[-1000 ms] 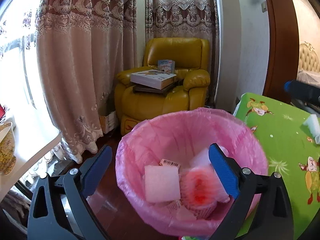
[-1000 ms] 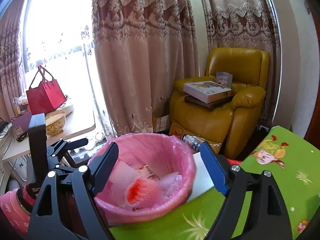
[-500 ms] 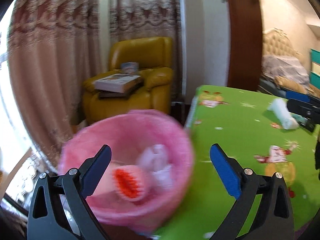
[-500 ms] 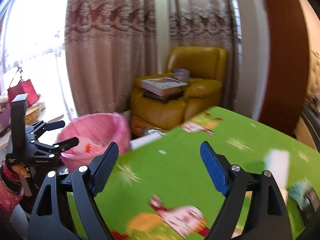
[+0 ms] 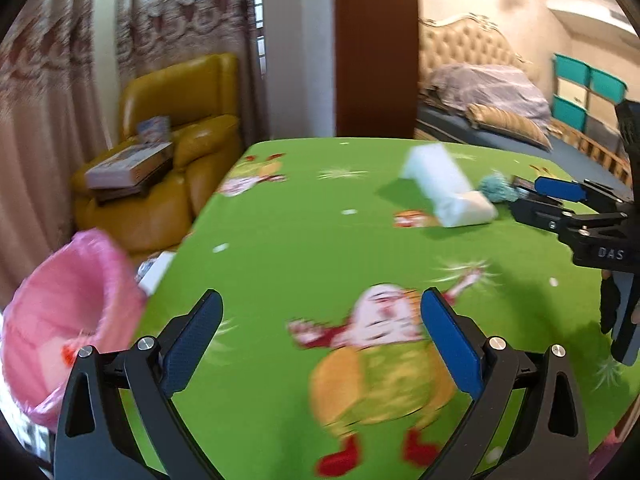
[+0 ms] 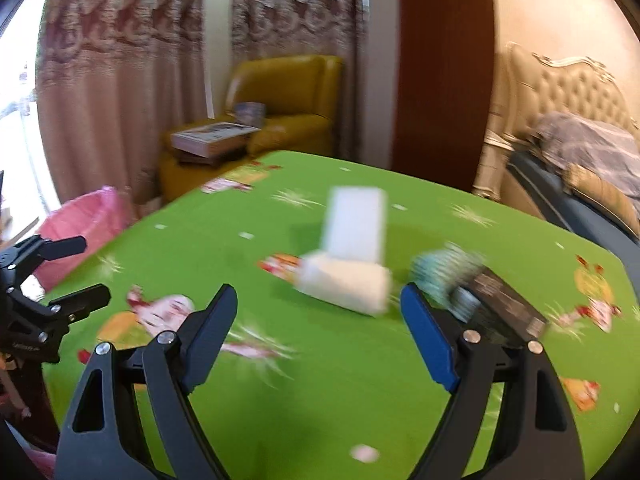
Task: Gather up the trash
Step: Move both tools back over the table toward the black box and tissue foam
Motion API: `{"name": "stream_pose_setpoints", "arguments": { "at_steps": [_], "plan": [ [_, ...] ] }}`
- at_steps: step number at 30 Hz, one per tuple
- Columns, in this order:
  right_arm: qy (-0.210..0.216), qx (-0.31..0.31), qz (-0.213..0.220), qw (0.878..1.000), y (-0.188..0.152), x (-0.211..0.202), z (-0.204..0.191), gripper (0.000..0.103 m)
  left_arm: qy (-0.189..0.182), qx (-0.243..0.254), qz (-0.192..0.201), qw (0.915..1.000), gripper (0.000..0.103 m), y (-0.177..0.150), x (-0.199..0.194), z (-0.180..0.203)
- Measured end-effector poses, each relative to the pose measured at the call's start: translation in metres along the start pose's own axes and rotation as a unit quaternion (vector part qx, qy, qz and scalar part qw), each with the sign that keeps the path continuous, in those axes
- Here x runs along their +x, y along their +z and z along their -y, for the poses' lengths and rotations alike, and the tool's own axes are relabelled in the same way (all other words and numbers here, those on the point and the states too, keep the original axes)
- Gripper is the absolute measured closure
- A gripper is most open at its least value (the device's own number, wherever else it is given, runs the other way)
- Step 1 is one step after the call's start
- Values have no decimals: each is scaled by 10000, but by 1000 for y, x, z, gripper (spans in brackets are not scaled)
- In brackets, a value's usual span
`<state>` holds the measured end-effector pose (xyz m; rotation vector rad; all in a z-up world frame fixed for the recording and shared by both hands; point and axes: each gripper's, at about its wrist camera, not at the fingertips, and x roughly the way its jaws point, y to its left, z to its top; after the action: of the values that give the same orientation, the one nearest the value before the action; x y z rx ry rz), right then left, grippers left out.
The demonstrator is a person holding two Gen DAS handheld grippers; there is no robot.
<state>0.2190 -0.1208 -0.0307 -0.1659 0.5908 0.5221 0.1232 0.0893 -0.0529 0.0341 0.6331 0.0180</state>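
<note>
Across the green cartoon-print bench [image 6: 328, 380] you have three pieces of trash left near its far right part: one white foam block [image 6: 352, 248], one teal fluffy ball [image 6: 444, 268] just beside it, and one dark flat packet [image 6: 500, 312] touching the ball. One pink-lined bin [image 5: 60, 312] stands off the bench's left edge. Your left claw [image 5: 320, 336] and right claw [image 6: 316, 332] both hang wide apart, gripping nothing.
</note>
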Motion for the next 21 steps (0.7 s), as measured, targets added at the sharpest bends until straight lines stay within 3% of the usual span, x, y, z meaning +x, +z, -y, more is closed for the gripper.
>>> {"name": "stream_pose_setpoints", "arguments": {
  "at_steps": [11, 21],
  "plan": [
    [-870, 410, -190, 9952, -19, -18, 71, 19, -482, 398, -162, 9979, 9, 24, 29, 78],
    [-1060, 500, -500, 9918, -30, -8, 123, 19, -669, 264, -600, 9956, 9, 28, 70, 107]
  ]
}}
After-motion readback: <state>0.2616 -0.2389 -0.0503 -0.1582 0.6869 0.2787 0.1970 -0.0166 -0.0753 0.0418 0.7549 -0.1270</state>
